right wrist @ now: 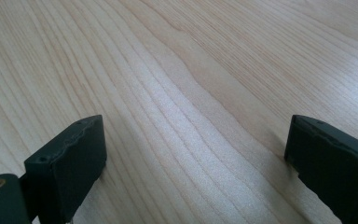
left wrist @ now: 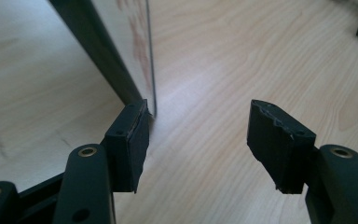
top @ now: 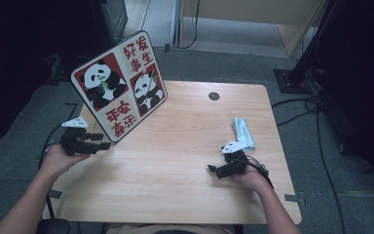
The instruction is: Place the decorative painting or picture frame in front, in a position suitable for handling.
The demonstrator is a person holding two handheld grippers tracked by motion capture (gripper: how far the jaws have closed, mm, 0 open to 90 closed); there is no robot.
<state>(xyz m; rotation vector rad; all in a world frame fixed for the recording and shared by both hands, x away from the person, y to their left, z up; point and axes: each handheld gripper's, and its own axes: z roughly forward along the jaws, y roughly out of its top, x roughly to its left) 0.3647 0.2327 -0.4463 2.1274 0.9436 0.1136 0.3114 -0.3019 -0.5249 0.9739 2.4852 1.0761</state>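
A white board printed with pandas and red characters [top: 119,85] stands tilted up on the left part of the wooden table [top: 185,146]. Its lower corner is at my left gripper [top: 102,141], which a hand holds at the table's left edge. In the left gripper view the board's thin edge [left wrist: 121,42] lies against the inner face of the left pad [left wrist: 133,140], while the other pad stands well apart from it, so my left gripper [left wrist: 200,135] is open. My right gripper [top: 214,171] rests low at the table's right, open over bare wood [right wrist: 193,149].
A folded pale blue and white cloth [top: 243,131] lies just behind the right gripper. A dark round cable hole [top: 214,96] sits near the far edge. Black cables [top: 321,146] run over the grey floor to the right of the table.
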